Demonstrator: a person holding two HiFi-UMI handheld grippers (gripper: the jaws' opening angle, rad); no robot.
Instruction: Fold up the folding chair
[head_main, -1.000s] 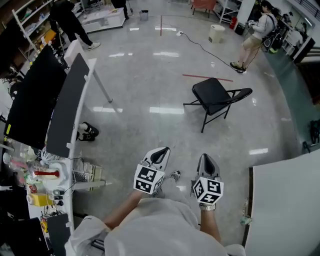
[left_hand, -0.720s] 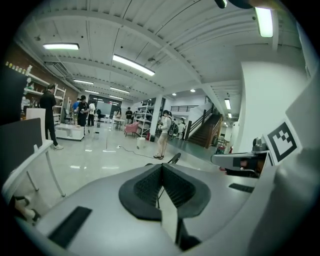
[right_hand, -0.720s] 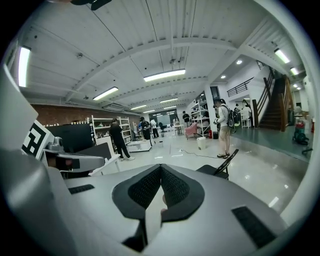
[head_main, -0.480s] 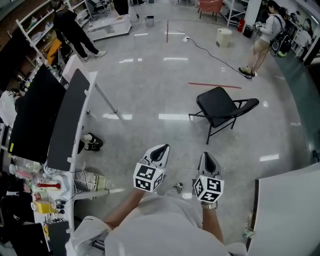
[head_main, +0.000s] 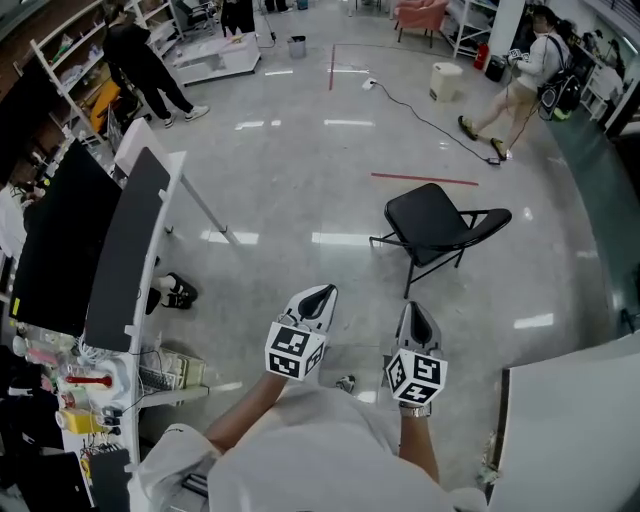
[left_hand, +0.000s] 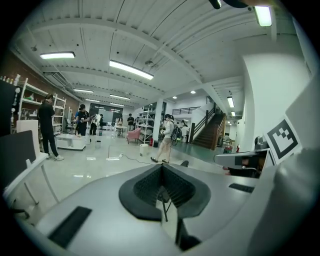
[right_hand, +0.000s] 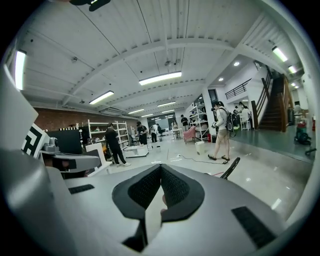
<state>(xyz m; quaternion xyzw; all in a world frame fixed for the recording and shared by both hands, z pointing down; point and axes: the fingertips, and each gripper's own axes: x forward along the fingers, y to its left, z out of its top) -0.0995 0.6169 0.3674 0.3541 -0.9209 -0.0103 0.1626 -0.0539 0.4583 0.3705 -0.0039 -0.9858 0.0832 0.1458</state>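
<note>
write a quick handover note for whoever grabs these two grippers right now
Left gripper: shut, nothing between its jaws.
Right gripper: shut, nothing between its jaws.
Folding chair: stands unfolded on its legs on the floor, ahead and slightly right of both grippers, touching neither. A red tape line lies on the floor just beyond it, and a person is farther off.
Done: nothing on the chair yet; seat is down.
Left: close in on the chair, open the jaws, probably take the backrest with one gripper and lift the seat with the other until it folds flat.
</note>
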